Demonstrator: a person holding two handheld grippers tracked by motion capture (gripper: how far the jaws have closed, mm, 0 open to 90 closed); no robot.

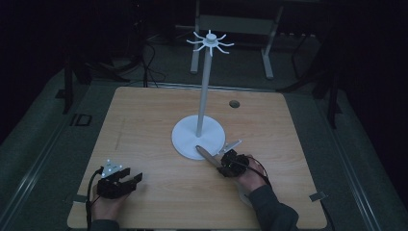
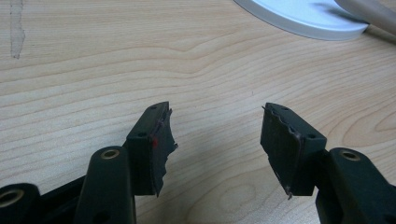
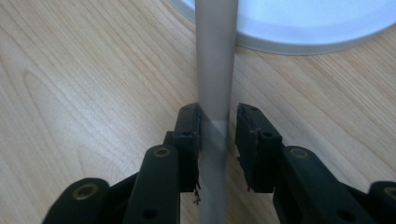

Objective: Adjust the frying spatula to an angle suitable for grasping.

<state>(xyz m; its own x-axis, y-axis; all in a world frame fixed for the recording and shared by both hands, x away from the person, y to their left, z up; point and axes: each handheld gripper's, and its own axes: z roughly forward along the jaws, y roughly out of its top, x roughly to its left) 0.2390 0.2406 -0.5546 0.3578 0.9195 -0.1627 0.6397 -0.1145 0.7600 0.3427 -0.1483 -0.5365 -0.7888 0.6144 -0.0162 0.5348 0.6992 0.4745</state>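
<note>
A white stand (image 1: 204,86) with a ring of hooks at its top rises from a round white base (image 1: 185,139) at the table's middle. A long flat grey-beige handle (image 1: 206,154) lies with its far end on the base's front rim (image 3: 299,28). My right gripper (image 1: 222,162) sits around this handle (image 3: 215,56). Its jaws are slightly apart, and a thin gap shows beside the right pad (image 3: 245,135). Over bare wood at the front left, my left gripper (image 1: 134,179) is open and holds nothing (image 2: 215,112). The base (image 2: 303,16) and the handle (image 2: 369,11) lie beyond it.
The wooden table (image 1: 144,120) has a small round hole (image 1: 234,103) at the back right. A metal frame (image 1: 267,53) stands on the dark floor behind it. A grey sleeve (image 1: 269,207) comes in at the front right.
</note>
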